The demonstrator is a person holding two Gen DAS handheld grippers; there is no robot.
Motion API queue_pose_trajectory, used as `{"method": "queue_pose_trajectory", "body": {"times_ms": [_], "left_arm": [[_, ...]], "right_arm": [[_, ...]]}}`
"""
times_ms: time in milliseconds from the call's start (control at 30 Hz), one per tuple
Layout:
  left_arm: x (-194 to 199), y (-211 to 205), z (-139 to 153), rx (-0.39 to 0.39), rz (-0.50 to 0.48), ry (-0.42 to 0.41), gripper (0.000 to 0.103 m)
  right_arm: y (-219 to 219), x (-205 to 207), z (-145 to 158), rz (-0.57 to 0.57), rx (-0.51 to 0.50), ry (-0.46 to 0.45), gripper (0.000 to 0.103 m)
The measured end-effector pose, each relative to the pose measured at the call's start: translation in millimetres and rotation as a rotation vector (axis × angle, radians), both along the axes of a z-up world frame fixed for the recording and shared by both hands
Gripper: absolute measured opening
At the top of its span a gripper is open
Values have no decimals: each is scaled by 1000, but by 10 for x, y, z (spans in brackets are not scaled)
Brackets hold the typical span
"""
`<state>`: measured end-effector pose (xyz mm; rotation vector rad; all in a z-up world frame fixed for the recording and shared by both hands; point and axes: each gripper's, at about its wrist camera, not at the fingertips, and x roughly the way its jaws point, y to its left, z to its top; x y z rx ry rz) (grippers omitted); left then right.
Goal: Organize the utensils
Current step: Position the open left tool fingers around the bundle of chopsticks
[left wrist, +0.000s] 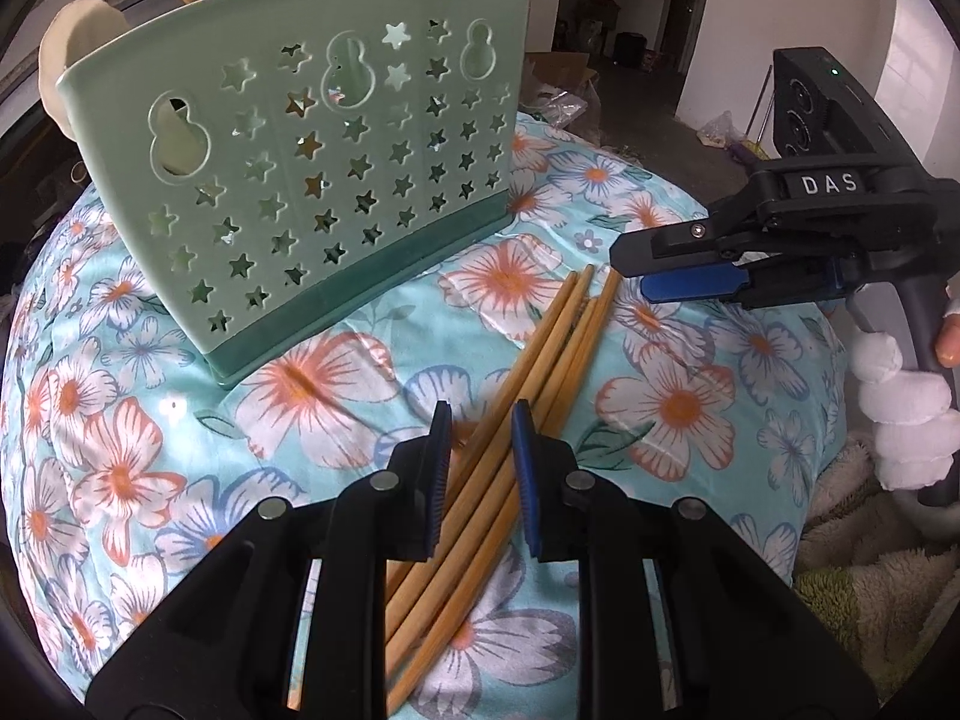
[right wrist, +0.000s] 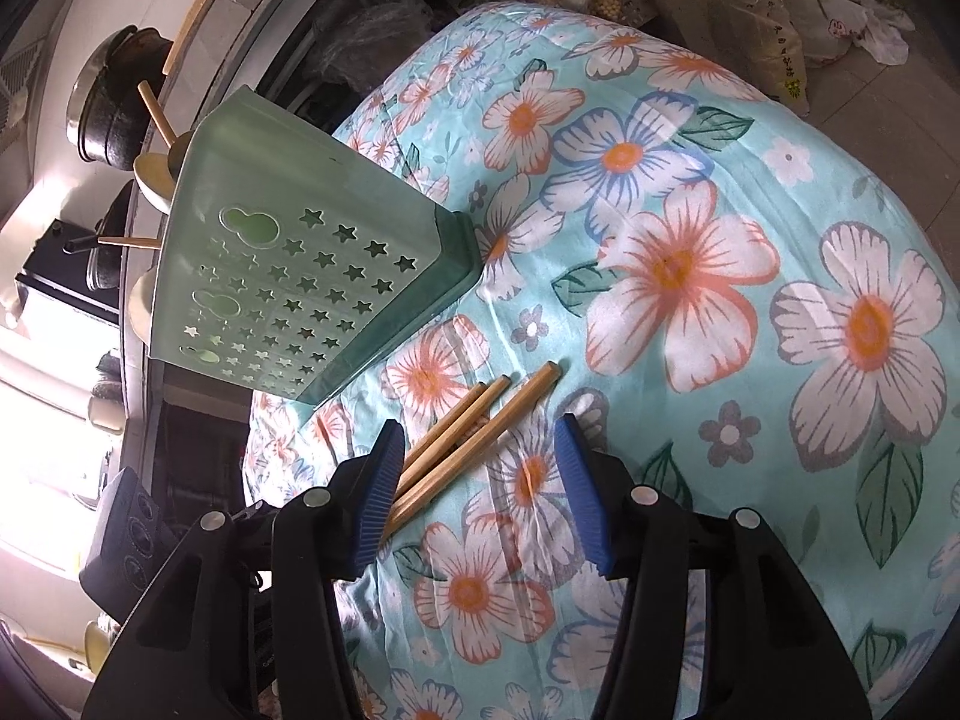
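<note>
Several bamboo chopsticks (left wrist: 540,372) lie in a loose bundle on the floral cloth (left wrist: 150,468). My left gripper (left wrist: 480,444) reaches down over their middle, its blue pads narrowly set against the bundle's sides. My right gripper (left wrist: 630,273) hovers just above their far ends. In the right wrist view those chopstick ends (right wrist: 498,414) lie between the open jaws of the right gripper (right wrist: 479,423), close to the left pad. A pale green utensil holder (left wrist: 288,180) with star-shaped holes stands behind, with cream spoons (left wrist: 72,66) and wooden handles poking out of it.
The cloth-covered table (right wrist: 750,240) curves away on all sides. Pots (right wrist: 114,114) and a counter lie beyond the utensil holder (right wrist: 300,276), and bags (right wrist: 780,12) clutter the floor. A person's hand in a fluffy white sleeve (left wrist: 900,408) holds the right gripper's handle.
</note>
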<state>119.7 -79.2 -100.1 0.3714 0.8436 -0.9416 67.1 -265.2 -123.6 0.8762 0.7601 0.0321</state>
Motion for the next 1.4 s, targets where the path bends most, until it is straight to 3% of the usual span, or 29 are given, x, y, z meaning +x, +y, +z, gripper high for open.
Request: {"method": "queue_pose_trajectory", "body": {"times_ms": [667, 1033, 1200, 1400], "left_arm": [[189, 92, 21, -23, 75, -12, 20], [-70, 97, 246, -137, -79, 32, 20], [-163, -34, 193, -126, -117, 44, 20], [-88, -191, 71, -54, -93, 26, 19]], "right_arm": [[14, 8, -23, -3, 3, 3, 52], [-37, -37, -69, -16, 25, 1, 52], [-101, -67, -103, -26, 70, -6, 52], [-125, -87, -127, -35, 92, -6, 50]]}}
